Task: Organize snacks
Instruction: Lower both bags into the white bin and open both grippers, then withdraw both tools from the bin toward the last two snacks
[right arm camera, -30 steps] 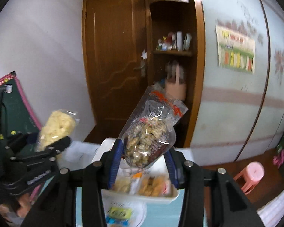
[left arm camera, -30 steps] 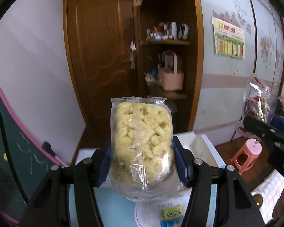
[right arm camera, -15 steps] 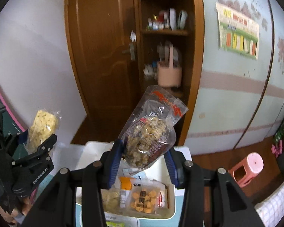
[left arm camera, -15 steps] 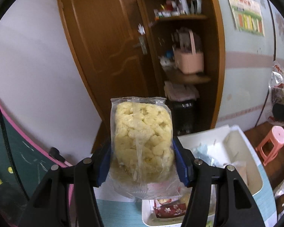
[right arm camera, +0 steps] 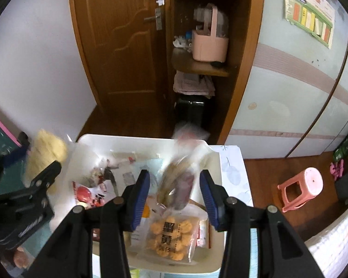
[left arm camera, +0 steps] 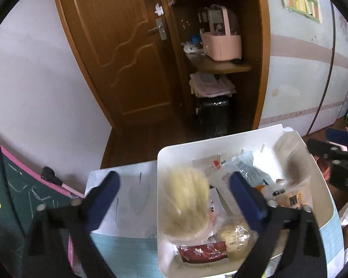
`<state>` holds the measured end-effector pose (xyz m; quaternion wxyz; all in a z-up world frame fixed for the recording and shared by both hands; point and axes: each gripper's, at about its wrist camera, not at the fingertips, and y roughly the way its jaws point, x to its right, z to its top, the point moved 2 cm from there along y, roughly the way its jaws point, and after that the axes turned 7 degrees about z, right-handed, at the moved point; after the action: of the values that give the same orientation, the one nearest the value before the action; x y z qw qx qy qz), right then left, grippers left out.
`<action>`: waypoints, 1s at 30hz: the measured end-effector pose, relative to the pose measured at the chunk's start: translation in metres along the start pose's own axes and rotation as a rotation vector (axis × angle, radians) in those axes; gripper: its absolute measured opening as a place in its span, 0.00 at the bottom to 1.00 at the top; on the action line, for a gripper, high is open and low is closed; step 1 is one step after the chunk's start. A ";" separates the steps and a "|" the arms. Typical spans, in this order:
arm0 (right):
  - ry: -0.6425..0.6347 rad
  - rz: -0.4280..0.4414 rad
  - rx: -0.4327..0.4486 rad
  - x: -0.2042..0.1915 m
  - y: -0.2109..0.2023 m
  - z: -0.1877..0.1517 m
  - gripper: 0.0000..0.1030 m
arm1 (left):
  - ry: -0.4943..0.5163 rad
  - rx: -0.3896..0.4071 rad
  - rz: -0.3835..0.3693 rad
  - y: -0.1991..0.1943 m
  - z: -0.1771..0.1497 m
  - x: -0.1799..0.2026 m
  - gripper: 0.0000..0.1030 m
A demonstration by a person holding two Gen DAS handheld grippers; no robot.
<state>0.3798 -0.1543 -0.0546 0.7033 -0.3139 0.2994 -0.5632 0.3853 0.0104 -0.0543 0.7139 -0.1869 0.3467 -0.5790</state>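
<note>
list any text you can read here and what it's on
"蟹黄": black characters on the orange biscuit packet in the white bin; the line beneath is unclear.
Wall poster: too blurred to read.
Red snack packet: print too small.

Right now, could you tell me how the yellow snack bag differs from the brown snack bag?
The yellow snack bag holds pale puffs; the brown snack bag, darker pieces. The yellow one sits clear of the left gripper's wide, opening jaws; the brown one nearly fills the right gripper's narrower gap. Both are blurred, over the white tray.
</note>
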 end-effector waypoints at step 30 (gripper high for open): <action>0.035 0.131 0.112 -0.029 -0.111 -0.088 0.61 | -0.044 0.053 -0.070 -0.127 -0.079 -0.041 0.94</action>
<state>0.2388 -0.1536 -0.0207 0.7498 -0.2441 0.2996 -0.5371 0.2370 0.0275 -0.0125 0.7053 -0.1925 0.3085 -0.6085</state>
